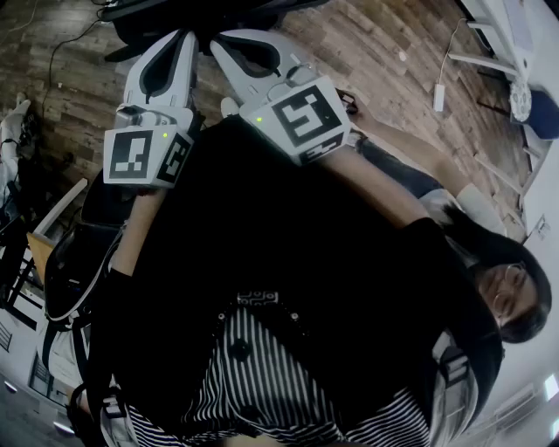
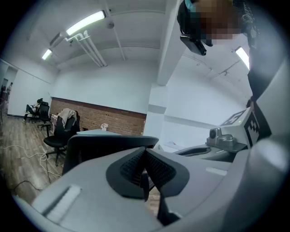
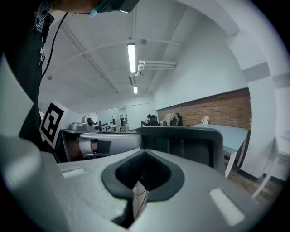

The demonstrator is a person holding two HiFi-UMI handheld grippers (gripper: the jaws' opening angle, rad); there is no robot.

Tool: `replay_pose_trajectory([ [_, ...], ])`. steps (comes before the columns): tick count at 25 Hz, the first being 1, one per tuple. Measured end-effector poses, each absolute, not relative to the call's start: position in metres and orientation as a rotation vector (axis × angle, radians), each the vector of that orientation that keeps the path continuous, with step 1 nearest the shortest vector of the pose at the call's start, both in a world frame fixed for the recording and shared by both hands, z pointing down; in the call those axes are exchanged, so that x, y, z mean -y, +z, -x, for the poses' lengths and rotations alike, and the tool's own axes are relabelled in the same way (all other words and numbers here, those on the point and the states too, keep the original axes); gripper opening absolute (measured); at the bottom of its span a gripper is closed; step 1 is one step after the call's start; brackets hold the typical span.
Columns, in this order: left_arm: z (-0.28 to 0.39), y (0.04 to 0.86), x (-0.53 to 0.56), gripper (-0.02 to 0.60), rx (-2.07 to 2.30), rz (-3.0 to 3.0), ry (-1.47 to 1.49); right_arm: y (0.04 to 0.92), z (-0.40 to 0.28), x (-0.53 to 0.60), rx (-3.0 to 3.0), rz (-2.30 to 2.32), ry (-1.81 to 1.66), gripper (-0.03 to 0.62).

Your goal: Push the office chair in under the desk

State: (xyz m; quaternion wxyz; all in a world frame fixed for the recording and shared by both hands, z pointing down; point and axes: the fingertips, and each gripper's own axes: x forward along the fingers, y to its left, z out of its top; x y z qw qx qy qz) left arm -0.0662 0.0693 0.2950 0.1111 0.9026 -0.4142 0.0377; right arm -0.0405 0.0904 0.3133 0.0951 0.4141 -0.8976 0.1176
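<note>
The black office chair (image 1: 166, 19) shows only as a dark shape at the top edge of the head view. Its backrest top (image 2: 108, 144) stands just beyond my left gripper (image 2: 146, 156) and fills the middle of the right gripper view (image 3: 190, 141). Behind it is the pale blue desk (image 3: 233, 131), also seen as a desk top (image 2: 97, 132). My left gripper (image 1: 186, 39) and right gripper (image 1: 220, 41) point side by side at the chair. Both are shut with nothing between the jaws. Whether they touch the backrest is hidden.
Another black chair with a jacket over it (image 2: 61, 129) stands at the left on the wooden floor, where cables (image 2: 27, 156) trail. A white pillar (image 2: 156, 113) rises behind the desk. A white frame (image 1: 489, 52) and a power adapter (image 1: 439, 96) lie at the right.
</note>
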Motion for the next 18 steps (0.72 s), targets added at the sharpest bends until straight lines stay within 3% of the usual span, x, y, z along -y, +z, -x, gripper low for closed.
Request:
replay_pose_trajectory([
  [18, 0.056, 0.298, -0.097, 0.000, 1.046, -2.685, 0.047, 0.329, 0.040, -0.115, 2.656, -1.229, 0.459, 0.002],
])
